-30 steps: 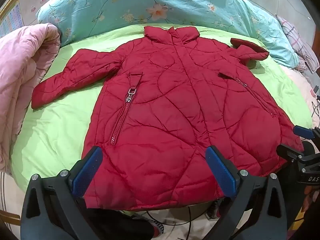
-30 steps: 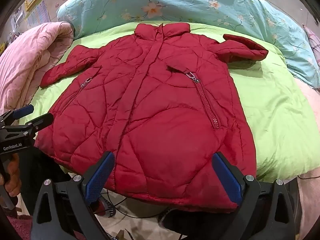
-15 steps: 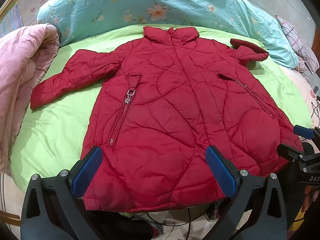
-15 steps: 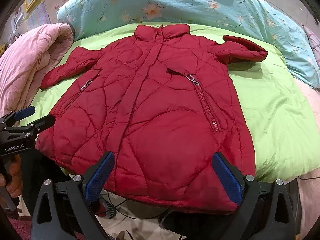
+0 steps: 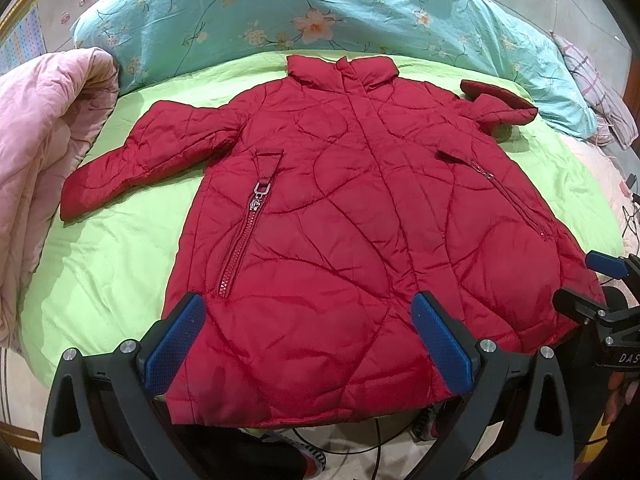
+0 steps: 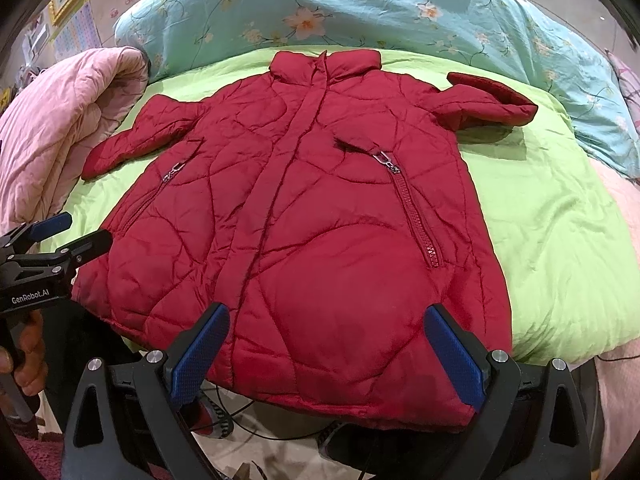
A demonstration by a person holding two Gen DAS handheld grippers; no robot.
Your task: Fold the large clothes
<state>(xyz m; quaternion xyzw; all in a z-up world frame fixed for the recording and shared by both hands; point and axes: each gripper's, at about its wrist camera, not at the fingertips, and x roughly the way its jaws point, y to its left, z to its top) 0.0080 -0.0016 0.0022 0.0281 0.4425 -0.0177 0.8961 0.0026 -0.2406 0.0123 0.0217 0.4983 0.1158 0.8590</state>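
Note:
A red quilted jacket lies front up and spread flat on a green bed cover; it also shows in the right wrist view. Its hem hangs at the near bed edge. Its left sleeve lies out flat, its right sleeve is bent and stands up. My left gripper is open and empty above the hem's left half. My right gripper is open and empty above the hem's right half. Each gripper shows at the edge of the other's view.
A pink quilt is heaped at the bed's left side. A blue floral duvet lies along the far side. Cables and a striped shoe lie on the floor below the near bed edge.
Both views have shifted only slightly; the jacket and both open grippers stay as they were.

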